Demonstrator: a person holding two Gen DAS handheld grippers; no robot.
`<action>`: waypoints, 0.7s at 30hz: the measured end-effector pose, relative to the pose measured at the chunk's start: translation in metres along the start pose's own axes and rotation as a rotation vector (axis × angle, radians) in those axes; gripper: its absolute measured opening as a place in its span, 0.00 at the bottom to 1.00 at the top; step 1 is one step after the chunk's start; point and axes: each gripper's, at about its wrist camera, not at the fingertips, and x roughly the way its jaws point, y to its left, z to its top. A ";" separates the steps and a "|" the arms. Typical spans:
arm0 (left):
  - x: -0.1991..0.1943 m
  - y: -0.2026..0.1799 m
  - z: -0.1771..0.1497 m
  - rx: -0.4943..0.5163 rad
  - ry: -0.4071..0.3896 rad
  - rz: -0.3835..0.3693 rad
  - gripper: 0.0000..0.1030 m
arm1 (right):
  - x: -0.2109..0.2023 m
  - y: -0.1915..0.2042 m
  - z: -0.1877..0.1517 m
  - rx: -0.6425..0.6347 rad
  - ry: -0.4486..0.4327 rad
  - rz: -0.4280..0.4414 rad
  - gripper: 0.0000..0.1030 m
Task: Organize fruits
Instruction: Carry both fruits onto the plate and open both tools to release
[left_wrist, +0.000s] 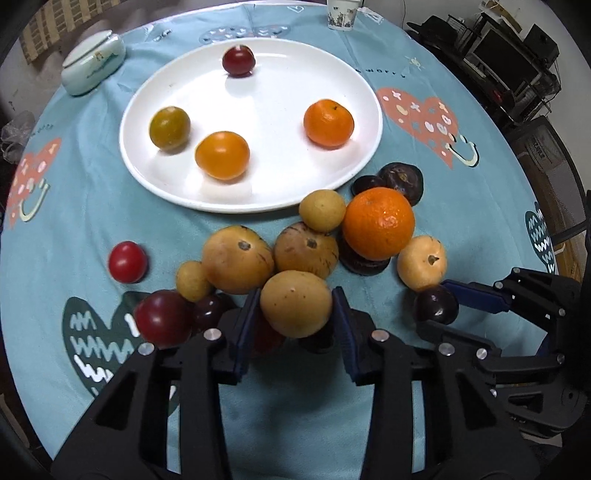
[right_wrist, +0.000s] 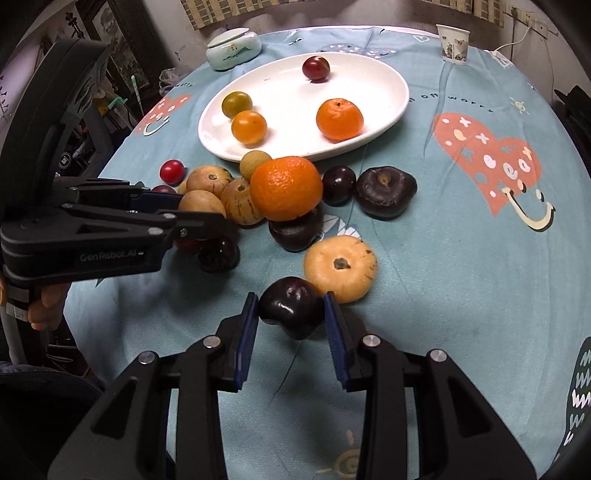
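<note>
A white plate (left_wrist: 155, 173) holds a dark red fruit (left_wrist: 238, 60), a green-yellow fruit (left_wrist: 169, 128), an orange fruit (left_wrist: 222, 155) and a mandarin (left_wrist: 328, 123). A heap of fruit lies in front of the plate. My left gripper (left_wrist: 295, 314) is shut on a tan oval fruit (left_wrist: 296, 304) at the near edge of the heap. My right gripper (right_wrist: 291, 314) is shut on a dark plum (right_wrist: 290, 306), beside a pale orange fruit (right_wrist: 340, 267). The plate shows in the right wrist view too (right_wrist: 391, 110). The right gripper also appears in the left wrist view (left_wrist: 439, 306).
The heap holds a big orange (left_wrist: 377, 222), tan fruits (left_wrist: 237, 260), dark purple fruits (left_wrist: 402, 181) and red ones (left_wrist: 127, 261). A lidded celadon jar (left_wrist: 92, 62) and a paper cup (left_wrist: 341, 14) stand behind the plate. The table edge curves round near me.
</note>
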 end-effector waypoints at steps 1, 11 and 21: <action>-0.006 0.000 0.000 0.005 -0.014 -0.002 0.38 | 0.001 0.001 0.001 -0.004 0.000 0.004 0.35; -0.053 0.019 0.061 -0.023 -0.206 0.064 0.38 | -0.043 -0.002 0.069 -0.035 -0.171 0.054 0.35; -0.015 0.032 0.129 -0.032 -0.199 0.168 0.38 | -0.016 -0.032 0.169 0.027 -0.251 0.039 0.35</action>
